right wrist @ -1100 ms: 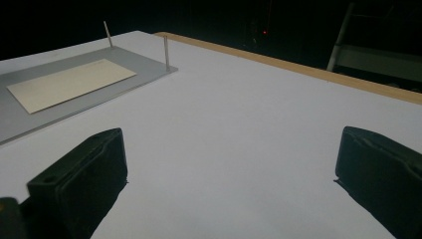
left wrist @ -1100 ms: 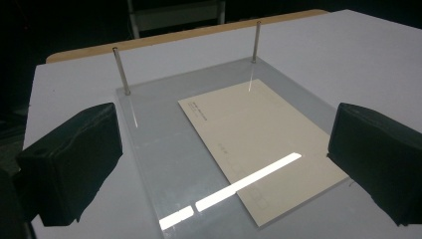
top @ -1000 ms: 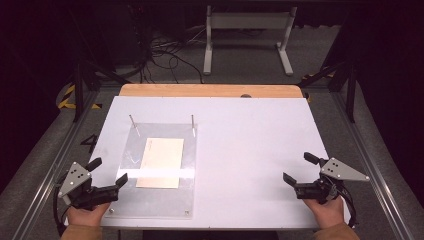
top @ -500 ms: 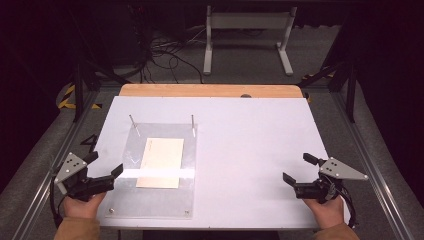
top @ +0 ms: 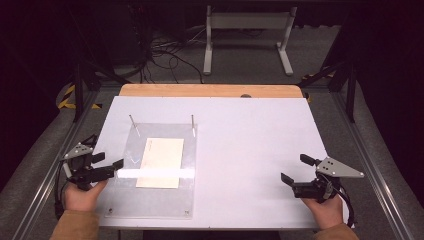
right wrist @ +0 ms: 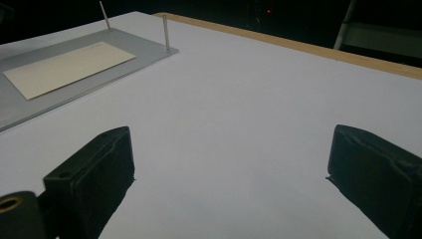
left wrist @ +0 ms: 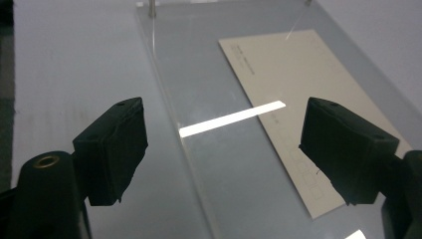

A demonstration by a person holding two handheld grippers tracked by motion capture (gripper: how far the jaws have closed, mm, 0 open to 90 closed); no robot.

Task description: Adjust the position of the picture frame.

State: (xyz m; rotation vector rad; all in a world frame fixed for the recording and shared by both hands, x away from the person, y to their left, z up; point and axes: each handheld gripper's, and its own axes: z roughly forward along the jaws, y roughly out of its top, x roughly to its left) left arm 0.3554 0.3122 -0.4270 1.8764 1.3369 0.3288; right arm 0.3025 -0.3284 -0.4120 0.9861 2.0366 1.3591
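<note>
1. Since a second ago, the left gripper (top: 107, 161) has shifted toward the table's left edge and turned, its jaws now reaching over the left rim of the clear acrylic plate (top: 120, 200).
2. Its jaws stand released, wide apart, with the plate's edge and a bright reflected strip between them in the left gripper view.
3. A cream card (top: 161, 162) lies on the plate, just right of those jaws.
4. The right gripper (top: 295, 170) has hardly moved; it rests near the white table's (top: 250, 145) right front corner, jaws parted and holding nothing.
5. Two thin metal pins (top: 192, 125) stand upright at the plate's far edge.
</note>
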